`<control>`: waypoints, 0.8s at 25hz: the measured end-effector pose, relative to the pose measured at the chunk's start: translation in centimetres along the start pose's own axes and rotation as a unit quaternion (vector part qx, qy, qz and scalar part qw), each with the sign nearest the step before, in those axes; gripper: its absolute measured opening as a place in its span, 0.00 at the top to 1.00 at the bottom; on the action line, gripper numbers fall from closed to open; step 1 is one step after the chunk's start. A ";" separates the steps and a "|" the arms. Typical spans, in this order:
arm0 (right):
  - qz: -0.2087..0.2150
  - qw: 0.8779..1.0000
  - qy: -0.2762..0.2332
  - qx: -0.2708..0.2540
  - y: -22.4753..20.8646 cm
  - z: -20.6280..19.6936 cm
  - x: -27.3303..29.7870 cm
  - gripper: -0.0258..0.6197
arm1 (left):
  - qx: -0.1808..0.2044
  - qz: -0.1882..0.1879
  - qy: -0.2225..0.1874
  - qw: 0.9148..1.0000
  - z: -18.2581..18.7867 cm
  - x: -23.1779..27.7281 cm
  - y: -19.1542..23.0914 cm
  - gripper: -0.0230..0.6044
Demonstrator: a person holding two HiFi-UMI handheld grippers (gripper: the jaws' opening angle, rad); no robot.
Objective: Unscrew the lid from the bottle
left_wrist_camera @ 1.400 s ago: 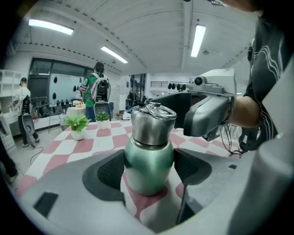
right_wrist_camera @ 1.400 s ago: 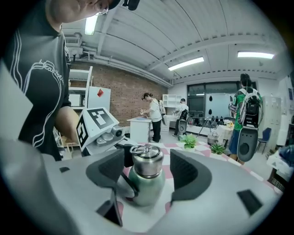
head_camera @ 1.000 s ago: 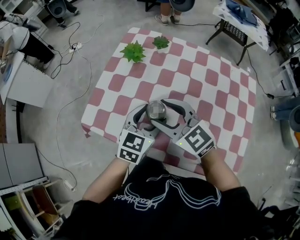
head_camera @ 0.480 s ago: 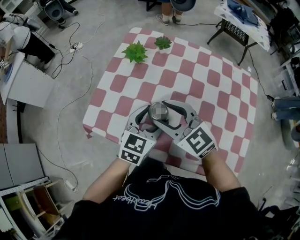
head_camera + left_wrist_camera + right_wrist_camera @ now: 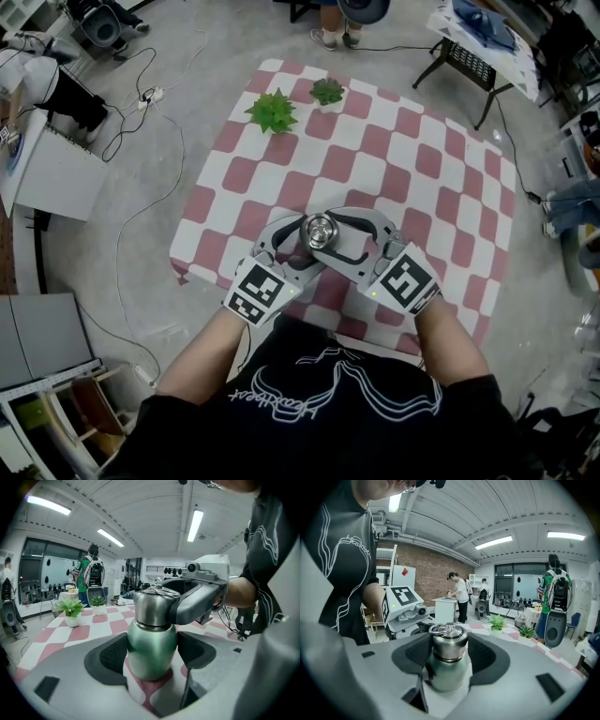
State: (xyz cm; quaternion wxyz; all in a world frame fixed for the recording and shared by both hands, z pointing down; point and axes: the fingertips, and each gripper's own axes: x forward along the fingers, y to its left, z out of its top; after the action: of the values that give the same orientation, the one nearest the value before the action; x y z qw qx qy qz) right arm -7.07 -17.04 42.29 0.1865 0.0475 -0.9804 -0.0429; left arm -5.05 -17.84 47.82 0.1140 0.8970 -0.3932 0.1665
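Sensibly, the left hand-held gripper (image 5: pixel 151 654) clamped the green body of the bottle (image 5: pixel 152 644), upright on the table (image 5: pixel 422 187) near its front edge, while the right hand-held gripper (image 5: pixel 449 654), jaws just closed on the steel lid (image 5: pixel 448 641), probably needed a level, slip-free twist.

Tabletop (image 5: pixel 441 197) open to right of and beyond bottle (image 5: pixel 151 648). Obstacles: larger plant (image 5: pixel 273 112), smaller plant (image 5: pixel 326 91), both at far edge, well apart from bottle.
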 end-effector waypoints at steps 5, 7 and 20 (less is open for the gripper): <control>0.029 0.999 0.013 0.003 0.1 0.0 0.2 0.58 | 0.029 -0.072 0.011 0.997 -0.2 -0.1 -0.2 0.42; 0.038 0.999 0.018 0.006 0.1 0.0 0.4 0.58 | 0.043 -0.104 0.017 0.993 -0.2 -0.2 -0.1 0.42; 0.068 0.997 0.040 0.010 -0.2 0.1 1.1 0.58 | 0.127 -0.296 0.044 0.946 -0.3 -0.5 0.1 0.42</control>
State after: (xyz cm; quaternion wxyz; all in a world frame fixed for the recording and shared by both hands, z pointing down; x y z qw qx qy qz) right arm -8.15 -17.40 42.57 0.2277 -0.0153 -0.9734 -0.0180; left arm -5.51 -17.47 47.91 0.0604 0.9720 -0.0799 0.2127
